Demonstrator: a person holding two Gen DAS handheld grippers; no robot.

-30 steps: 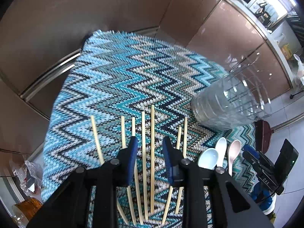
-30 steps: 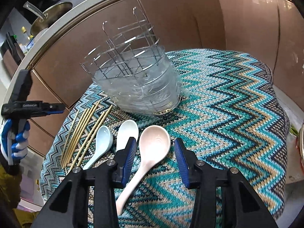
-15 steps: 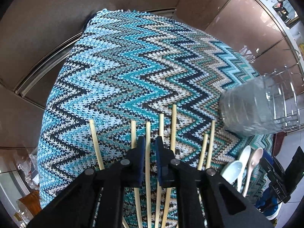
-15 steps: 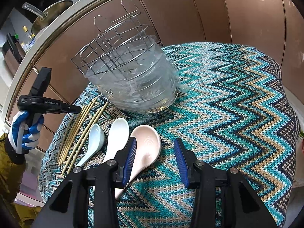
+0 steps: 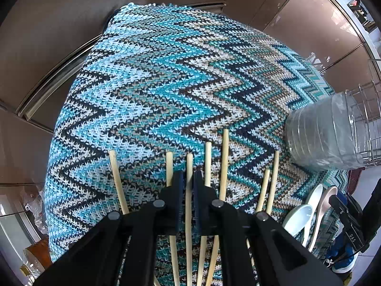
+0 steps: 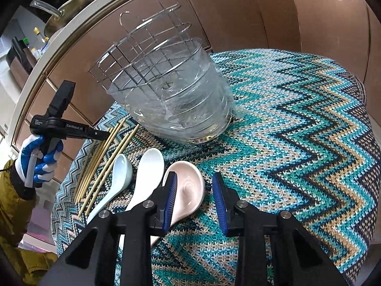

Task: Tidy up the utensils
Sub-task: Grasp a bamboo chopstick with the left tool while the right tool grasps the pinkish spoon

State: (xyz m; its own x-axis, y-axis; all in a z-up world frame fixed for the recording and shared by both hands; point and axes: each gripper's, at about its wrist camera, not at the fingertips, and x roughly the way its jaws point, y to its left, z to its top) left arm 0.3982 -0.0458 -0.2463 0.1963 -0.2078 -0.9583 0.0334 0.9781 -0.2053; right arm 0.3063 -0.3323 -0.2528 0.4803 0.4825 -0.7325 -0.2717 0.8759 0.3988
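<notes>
Several wooden chopsticks (image 5: pixel 223 164) lie side by side on the zigzag cloth (image 5: pixel 166 83). My left gripper (image 5: pixel 188 183) is shut on one chopstick (image 5: pixel 189 166), low at the cloth. In the right wrist view the left gripper (image 6: pixel 104 135) reaches over the chopsticks (image 6: pixel 100 159). Three ceramic spoons lie beside them: pale blue (image 6: pixel 119 174), white (image 6: pixel 148 169), pink (image 6: pixel 188 190). My right gripper (image 6: pixel 194 197) is open and empty, its left finger over the pink spoon's bowl. A wire utensil holder in clear plastic (image 6: pixel 171 100) stands behind the spoons.
The holder also shows at the right edge of the left wrist view (image 5: pixel 333 138), with the spoons (image 5: pixel 307 212) below it. Brown cabinet fronts (image 6: pixel 238 12) ring the cloth-covered table. The cloth's edge drops off at left (image 5: pixel 54 166).
My left gripper closed from open onto one chopstick and moved lower and forward. My right gripper came down closer over the pink spoon, still open.
</notes>
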